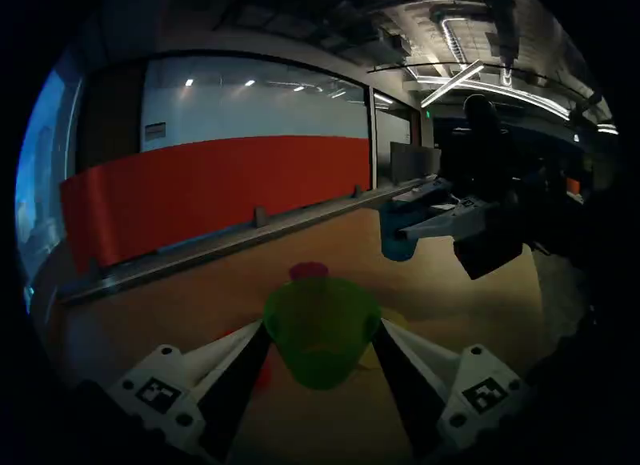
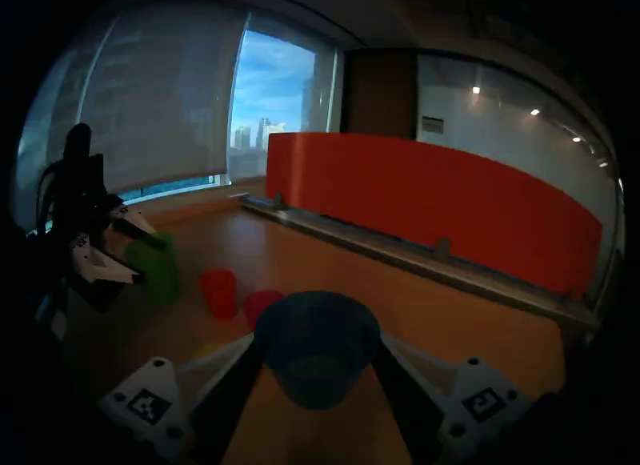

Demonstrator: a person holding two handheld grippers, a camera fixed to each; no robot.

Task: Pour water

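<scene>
Gripping a translucent green cup (image 1: 322, 325), the left gripper (image 1: 322, 341) had both of its fingers (image 1: 232, 381) clamped against the cup's sides. In the left gripper view the cup sat close to the camera, upright between the fingers, over a wooden desk (image 1: 240, 293). Just behind its rim stood a magenta cup (image 1: 309, 270) on the desk. A yellow object (image 1: 387, 319) peeked out beside the green cup, too hidden to identify.

Farther off to the right in that view, the right gripper (image 1: 398, 222) held a blue cup (image 1: 394, 239) above the desk, well apart from the green one. In the right gripper view the blue cup was close to the camera, upright, with a finger pressed against each side. From that side the left gripper appeared at the far left with the green cup in its grasp. Whether that cup touched the desk could not be told. A red cup (image 2: 218, 293) stood on the desk just beside the magenta one, between the green cup and the blue cup.

An orange divider panel (image 2: 432, 197) ran along the back edge of the desk, with a grey rail (image 2: 376, 245) at its foot. Beyond the end of the desk, a window (image 2: 272, 105) showed blue sky and distant towers. The room was dim, and it could not be told whether either held cup contained water.
</scene>
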